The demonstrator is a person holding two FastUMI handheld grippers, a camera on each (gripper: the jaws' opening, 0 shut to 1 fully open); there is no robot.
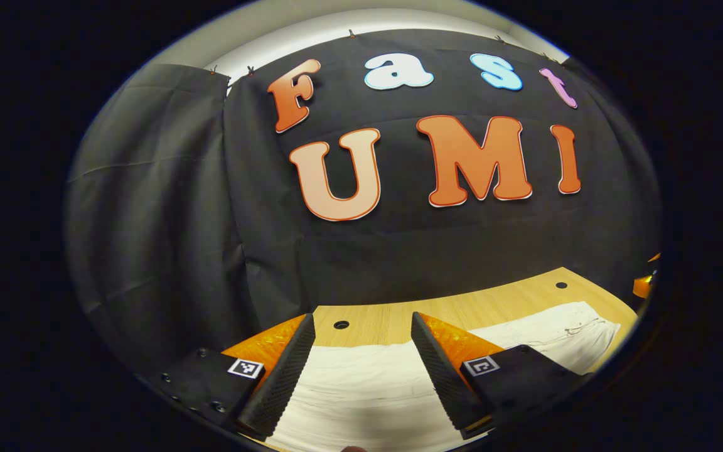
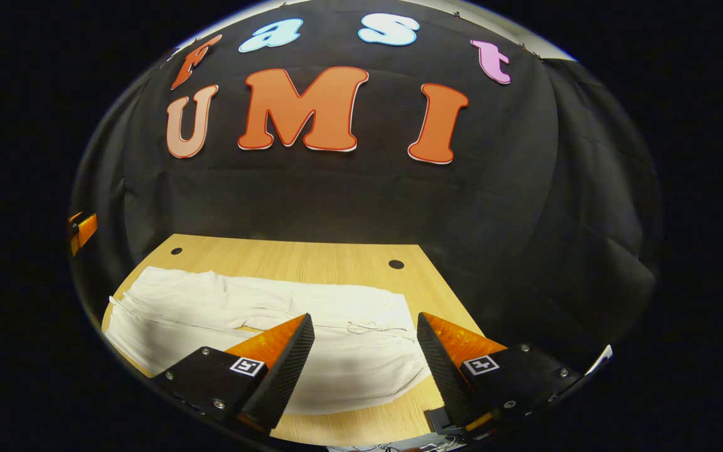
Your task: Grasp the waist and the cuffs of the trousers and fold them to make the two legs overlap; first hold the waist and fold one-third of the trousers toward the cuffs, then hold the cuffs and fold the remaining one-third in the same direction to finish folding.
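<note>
- White trousers (image 2: 261, 326) lie flat across the wooden worktop (image 2: 311, 260), legs side by side, not folded yet.
- Left gripper (image 1: 361, 339) hangs just over the cloth, fingers (image 1: 286, 370) spread wide, nothing between 'em.
- Right gripper (image 2: 364, 342) over the waist end w/ drawstring, fingers spread too, empty.
- Other gripper's edge peeks in at far left of the right gripper view.
</note>
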